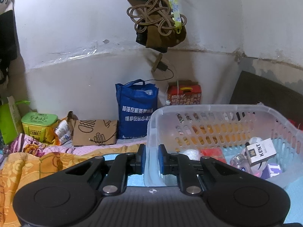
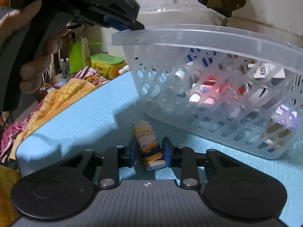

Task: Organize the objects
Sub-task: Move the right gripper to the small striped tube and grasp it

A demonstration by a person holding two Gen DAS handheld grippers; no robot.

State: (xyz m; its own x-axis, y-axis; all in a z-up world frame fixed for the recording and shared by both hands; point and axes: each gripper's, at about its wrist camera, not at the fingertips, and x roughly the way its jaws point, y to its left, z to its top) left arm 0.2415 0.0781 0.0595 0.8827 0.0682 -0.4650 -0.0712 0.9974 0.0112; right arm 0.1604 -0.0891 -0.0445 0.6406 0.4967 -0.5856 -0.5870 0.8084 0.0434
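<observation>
My left claw point(image 1: 152, 158): matt black plastic, blue rubbery pads, shiny metal pivot pins. Basket point(image 1: 214, 111) was translucent plastic, smooth, slightly glossy, perforated walls. Small carton point(image 2: 149, 147) between my right claw point(image 2: 150, 151) pads looked glossy printed paper. Table top point(image 2: 85, 124) was pale blue, finely textured, matt. Blue bag point(image 1: 136, 111), centre of frame: matt non-woven cloth. Cardboard box point(image 1: 94, 132) left of it: plain matt.

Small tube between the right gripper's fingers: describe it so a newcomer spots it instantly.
Find the clear plastic basket on the blue mat. Just in front of its near wall lies a small tube, gripped by the right gripper. It is the only item lying outside the basket, cream with orange and dark blue bands.
</observation>
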